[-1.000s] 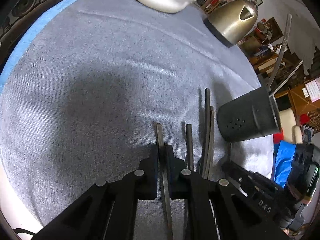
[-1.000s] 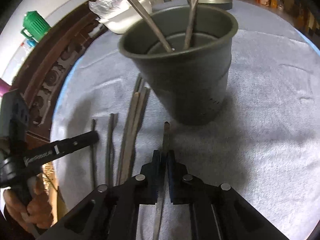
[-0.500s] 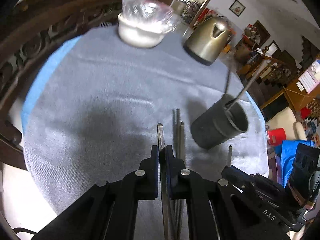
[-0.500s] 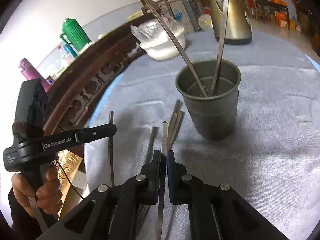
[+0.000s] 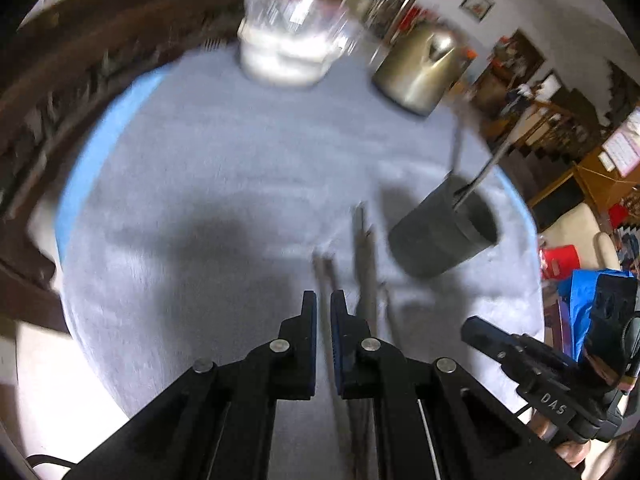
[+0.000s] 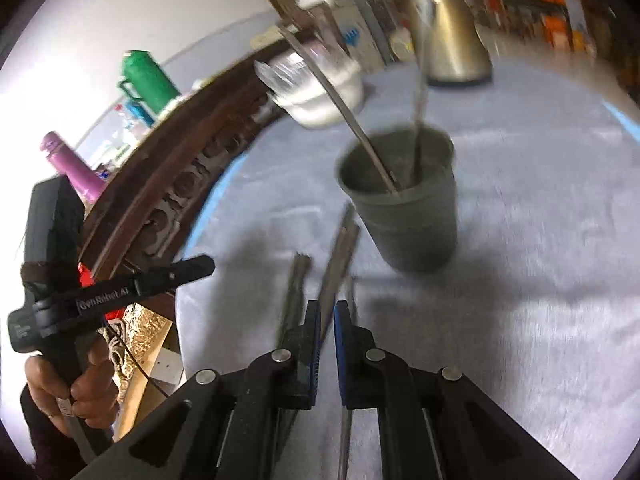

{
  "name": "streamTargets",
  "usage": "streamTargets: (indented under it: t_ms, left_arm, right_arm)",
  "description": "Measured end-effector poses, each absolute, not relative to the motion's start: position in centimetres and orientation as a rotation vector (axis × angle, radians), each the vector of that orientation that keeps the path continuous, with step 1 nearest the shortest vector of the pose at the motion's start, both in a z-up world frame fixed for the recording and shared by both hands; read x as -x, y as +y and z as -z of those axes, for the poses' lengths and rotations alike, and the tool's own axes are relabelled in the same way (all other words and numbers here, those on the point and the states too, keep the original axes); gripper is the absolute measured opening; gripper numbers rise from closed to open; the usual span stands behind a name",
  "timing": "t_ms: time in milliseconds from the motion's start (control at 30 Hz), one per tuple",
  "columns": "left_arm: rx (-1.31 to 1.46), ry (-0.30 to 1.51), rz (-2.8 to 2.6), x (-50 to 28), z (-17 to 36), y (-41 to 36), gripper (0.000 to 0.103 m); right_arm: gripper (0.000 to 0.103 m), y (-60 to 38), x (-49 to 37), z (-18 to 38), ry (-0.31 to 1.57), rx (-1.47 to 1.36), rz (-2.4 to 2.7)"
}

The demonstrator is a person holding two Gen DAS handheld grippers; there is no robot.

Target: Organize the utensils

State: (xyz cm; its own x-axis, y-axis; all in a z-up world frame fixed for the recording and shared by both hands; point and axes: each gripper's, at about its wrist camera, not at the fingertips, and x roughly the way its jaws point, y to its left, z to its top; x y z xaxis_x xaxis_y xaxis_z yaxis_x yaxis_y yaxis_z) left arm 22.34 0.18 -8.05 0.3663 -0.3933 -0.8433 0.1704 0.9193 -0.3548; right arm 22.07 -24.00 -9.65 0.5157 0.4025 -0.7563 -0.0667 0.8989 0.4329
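Left wrist view: left gripper [image 5: 324, 300] clamped on a thin utensil [image 5: 322, 268] above the grey cloth [image 5: 200, 160]. Right gripper [image 6: 327, 312] likewise pinches a flat utensil [image 6: 338, 264]; dark cup [image 6: 404, 208] stands beyond, holding two upright utensils.

The surface [image 5: 224, 184] wears matt, napped grey cloth. The holder [image 6: 404, 216] looks dull dark plastic; the utensils [image 6: 340, 252] are brushed metal, the kettle [image 5: 420, 68] glossy steel, both tongs matt black plastic.
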Motion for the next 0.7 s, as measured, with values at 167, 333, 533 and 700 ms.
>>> streamTargets:
  t_ms: [167, 333, 533, 700]
  left_arm:
    - [0.255, 1.243, 0.39, -23.3, 11.3, -0.3, 0.009]
    - [0.207, 1.278, 0.403, -23.6, 12.4, -1.9, 0.019]
    - [0.191, 1.299, 0.416, -24.6, 13.6, -2.8, 0.02]
    - [0.183, 1.298, 0.429, -25.1, 14.2, -3.1, 0.022]
  right_arm:
    - [0.014, -23.4, -23.1, 12.2, 1.083, -0.353, -0.262]
    - [0.021, -22.2, -24.0, 13.0, 1.123, -0.307, -0.258]
    - [0.028, -20.7, -24.6, 14.0, 1.156, -0.228, -0.238]
    - [0.021, -20.5, -24.8, 14.9, 1.17, -0.181, -0.207]
